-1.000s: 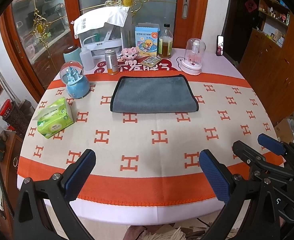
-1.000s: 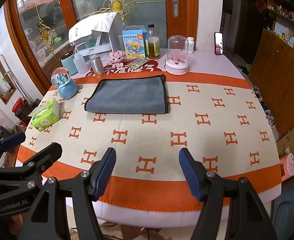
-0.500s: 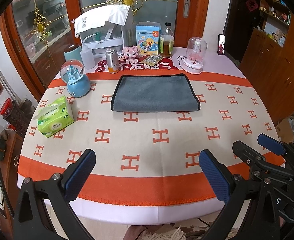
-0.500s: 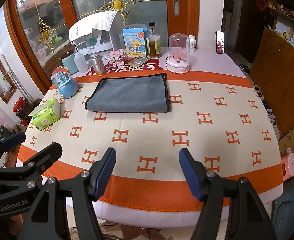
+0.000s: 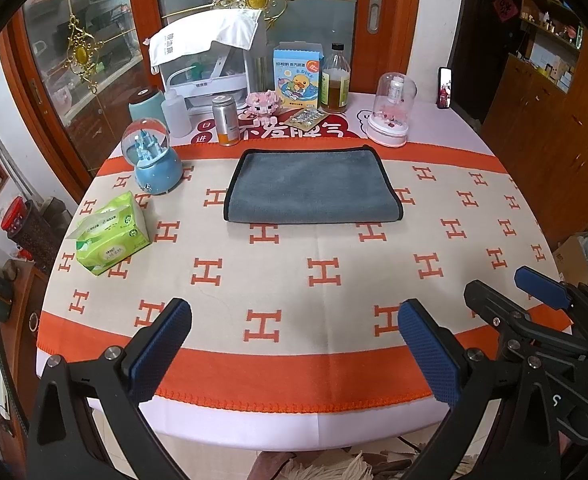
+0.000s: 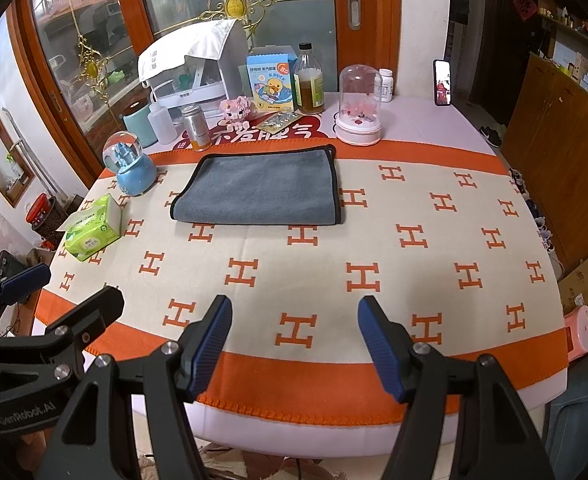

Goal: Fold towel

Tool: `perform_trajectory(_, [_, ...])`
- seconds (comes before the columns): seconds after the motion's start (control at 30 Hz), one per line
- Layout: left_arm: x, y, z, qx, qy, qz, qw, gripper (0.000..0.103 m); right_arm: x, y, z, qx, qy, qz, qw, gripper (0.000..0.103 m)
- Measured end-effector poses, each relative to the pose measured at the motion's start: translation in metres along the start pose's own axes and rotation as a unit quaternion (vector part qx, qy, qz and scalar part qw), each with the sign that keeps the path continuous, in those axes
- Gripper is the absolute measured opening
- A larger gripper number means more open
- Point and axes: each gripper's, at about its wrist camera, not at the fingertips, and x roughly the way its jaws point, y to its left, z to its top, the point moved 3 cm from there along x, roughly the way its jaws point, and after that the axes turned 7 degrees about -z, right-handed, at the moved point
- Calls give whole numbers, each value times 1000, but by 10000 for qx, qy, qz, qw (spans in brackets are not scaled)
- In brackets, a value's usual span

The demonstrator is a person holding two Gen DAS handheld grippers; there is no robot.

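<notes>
Nearest, bottom of frame: my left gripper (image 5: 294, 354) wide apart, nothing between the pads, hovering over the near orange border of the tablecloth (image 5: 294, 280). My right gripper (image 6: 294, 346) same deal, released, empty, low centre of its view. Each shows up at the edge of the other's cam, so they sit side by side.

Mid-frame: bare H-pattern cloth, nothing in the way. Tissue pack (image 5: 111, 236) at left, well apart from the work.

Further up, centre: grey towel (image 5: 314, 188), flat, looks already doubled w/ fold on the near edge & black trim down both sides & back. Not touching anything; snow globe (image 5: 151, 160) near its left, can (image 5: 225, 120) & pink dome (image 5: 390, 110) just behind.

Handling guess: microfibre, light, soft, floppy, prob drags a bit on the woven cloth, not slippery. I'd pinch the two corners of one short side, on the trim, both layers together, lift low & carry across. Risk: catching only the top layer, or the tablecloth w/ it.
</notes>
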Motion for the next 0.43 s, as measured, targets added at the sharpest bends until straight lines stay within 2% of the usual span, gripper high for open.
perform_trajectory(0.43, [1, 2, -1, -6, 27, 2, 10000, 102, 0, 0, 0, 0, 15, 1, 10000, 66])
